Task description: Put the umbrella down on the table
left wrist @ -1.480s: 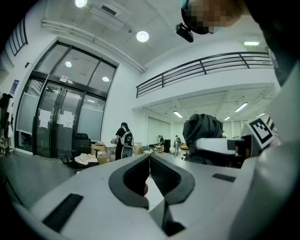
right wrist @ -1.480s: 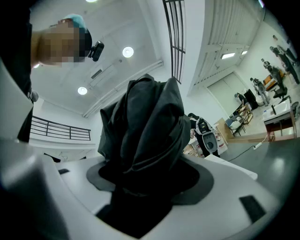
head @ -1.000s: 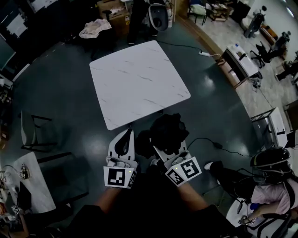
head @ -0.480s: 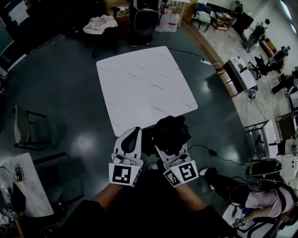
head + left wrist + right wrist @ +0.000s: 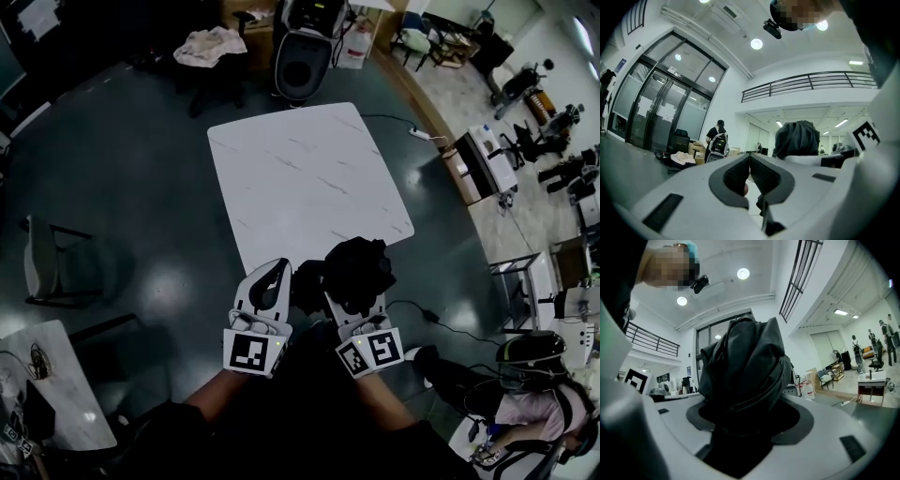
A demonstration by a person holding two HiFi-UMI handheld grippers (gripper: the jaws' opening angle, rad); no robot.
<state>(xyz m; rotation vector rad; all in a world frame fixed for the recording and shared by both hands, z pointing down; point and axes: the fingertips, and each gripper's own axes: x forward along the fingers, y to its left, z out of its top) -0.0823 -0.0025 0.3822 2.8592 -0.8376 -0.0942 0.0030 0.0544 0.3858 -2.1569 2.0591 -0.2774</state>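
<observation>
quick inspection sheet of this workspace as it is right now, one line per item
surface: white marble table, nothing seen on it
job's things: folded black umbrella, held at the table's near edge, not set down
clutter: nothing seen
grippers: right gripper shut on the umbrella; left gripper shut, empty
cables: floor cable near the right gripper; power strip past the table's right corner
surroundings: chair, cloth heap, seated person

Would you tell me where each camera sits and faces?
Head view: on the person's head, facing steeply down at the table; both forearms show.
Left gripper view: on the left hand-held gripper, facing along its shut jaws into the hall.
Right gripper view: on the right hand-held gripper, jaws clamping the umbrella.
All three show the umbrella.
</observation>
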